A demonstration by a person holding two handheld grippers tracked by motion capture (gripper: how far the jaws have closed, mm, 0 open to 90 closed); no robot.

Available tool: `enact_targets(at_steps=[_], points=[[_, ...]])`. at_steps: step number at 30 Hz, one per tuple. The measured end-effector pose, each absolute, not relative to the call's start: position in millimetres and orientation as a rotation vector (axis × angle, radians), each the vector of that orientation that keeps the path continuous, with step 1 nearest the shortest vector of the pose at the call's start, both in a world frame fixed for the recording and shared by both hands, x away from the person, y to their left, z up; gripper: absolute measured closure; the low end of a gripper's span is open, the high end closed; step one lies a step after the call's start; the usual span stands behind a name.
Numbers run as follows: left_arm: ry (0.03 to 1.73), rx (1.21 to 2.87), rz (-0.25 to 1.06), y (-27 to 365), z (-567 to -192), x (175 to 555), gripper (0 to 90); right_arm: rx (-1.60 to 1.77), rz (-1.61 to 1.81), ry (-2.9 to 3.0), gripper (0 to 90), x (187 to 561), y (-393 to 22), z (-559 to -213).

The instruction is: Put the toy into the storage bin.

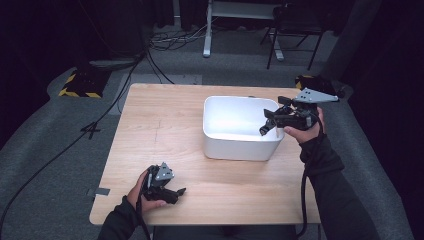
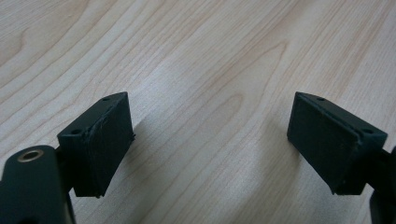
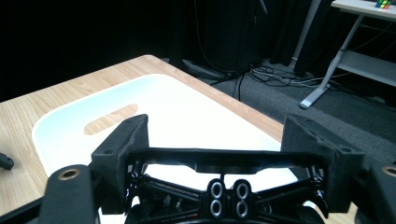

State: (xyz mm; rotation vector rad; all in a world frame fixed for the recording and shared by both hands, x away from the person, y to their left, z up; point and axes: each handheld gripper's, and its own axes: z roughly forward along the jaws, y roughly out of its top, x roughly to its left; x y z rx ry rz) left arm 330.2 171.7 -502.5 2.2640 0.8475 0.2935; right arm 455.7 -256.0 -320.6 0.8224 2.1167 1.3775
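Two grippers noted, one per hand, at wooden table (image 1: 160,130)

Right gripper (image 1: 266,122): at centre right of the high view, hovering above the right-hand rim of white bin (image 1: 240,147), jaws pointing left and down into it. Clamped on black linkage piece (image 3: 219,156), whose bar spans from pad to pad at lower centre of the right gripper view; bin floor (image 3: 70,116) behind it, upper left.

Left gripper (image 1: 177,192): at lower left of the high view, low on the tabletop, well apart from bin. Jaws wide open, bare wood between pads (image 2: 100,140)
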Motion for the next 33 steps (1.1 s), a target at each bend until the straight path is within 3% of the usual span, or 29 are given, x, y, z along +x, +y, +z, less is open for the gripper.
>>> enact_targets(at_steps=[33], points=[[0.847,2.265,0.293,171.8,-502.5,330.2,14.7,0.892,1.201,2.225,24.7,445.4,-238.0,-353.7]])
